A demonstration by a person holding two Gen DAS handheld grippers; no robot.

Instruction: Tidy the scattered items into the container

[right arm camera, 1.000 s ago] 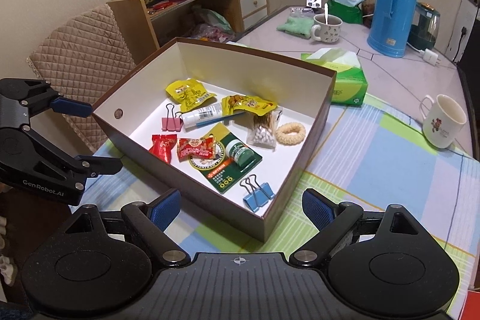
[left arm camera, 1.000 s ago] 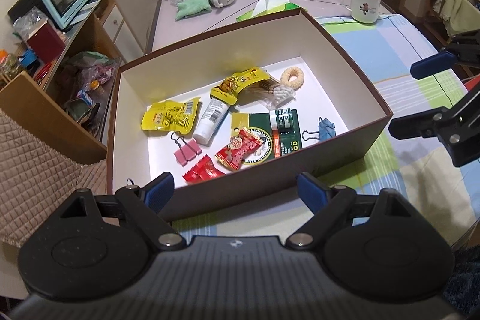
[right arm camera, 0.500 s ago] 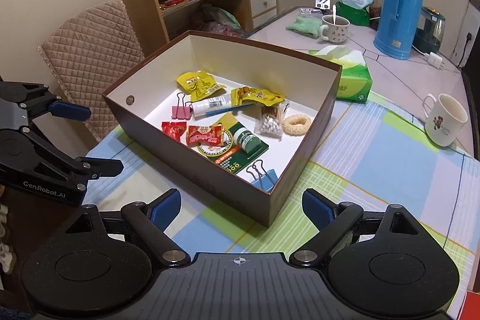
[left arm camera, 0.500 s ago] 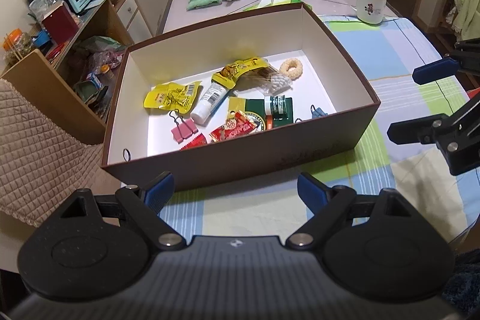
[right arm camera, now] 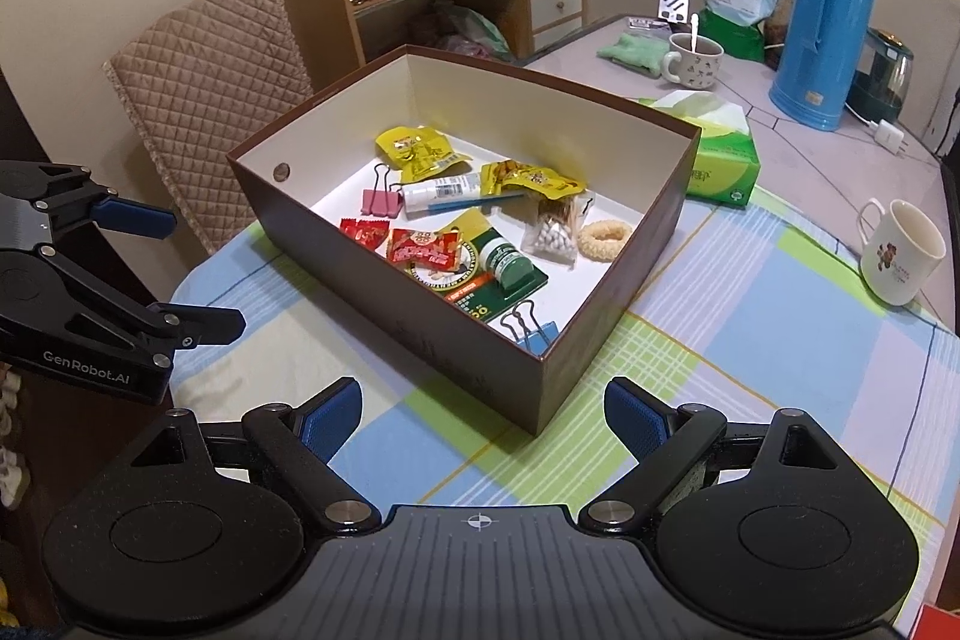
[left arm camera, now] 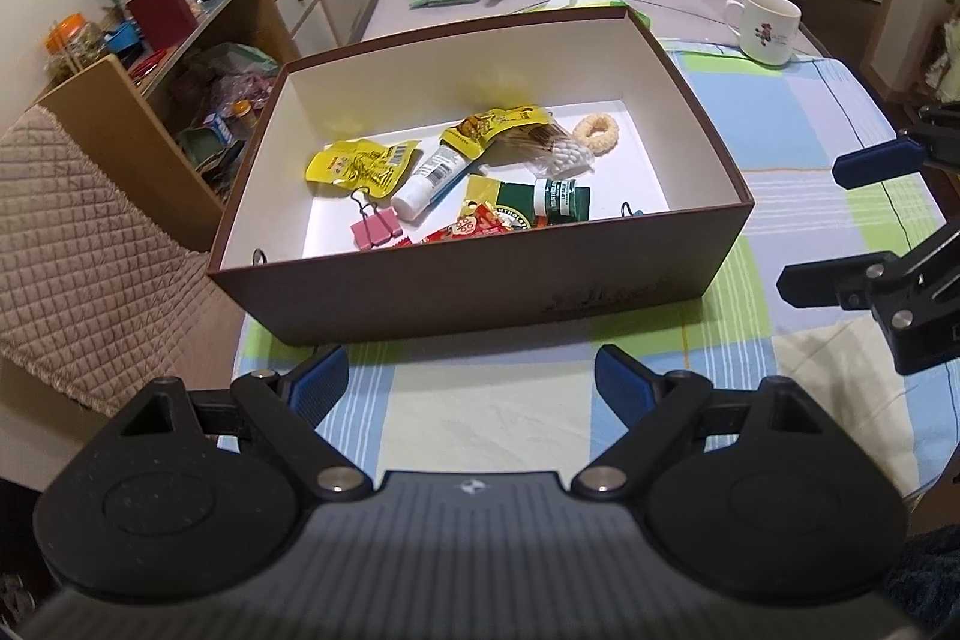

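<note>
The left hand-held gripper (left arm camera: 471, 382) is hovering with its jaws spread wide and nothing between them, just short of the brown box (left arm camera: 480, 274). The right hand-held gripper (right arm camera: 483, 409) is likewise gaping empty near the box's corner. The box is sitting on the checked cloth (right arm camera: 750, 340) covering the surface, and is holding snack packets (right arm camera: 420, 151), binder clips (right arm camera: 379, 201), a tube (right arm camera: 438, 189) and a ring biscuit (right arm camera: 603, 238).

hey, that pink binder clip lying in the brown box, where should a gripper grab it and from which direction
Probably from straight above, closing the open right gripper across the pink binder clip on its pink metal body. It lies flat on the white floor of the brown cardboard box, so the walls block a side approach, and its thin wire handles look harder to pinch.
</note>
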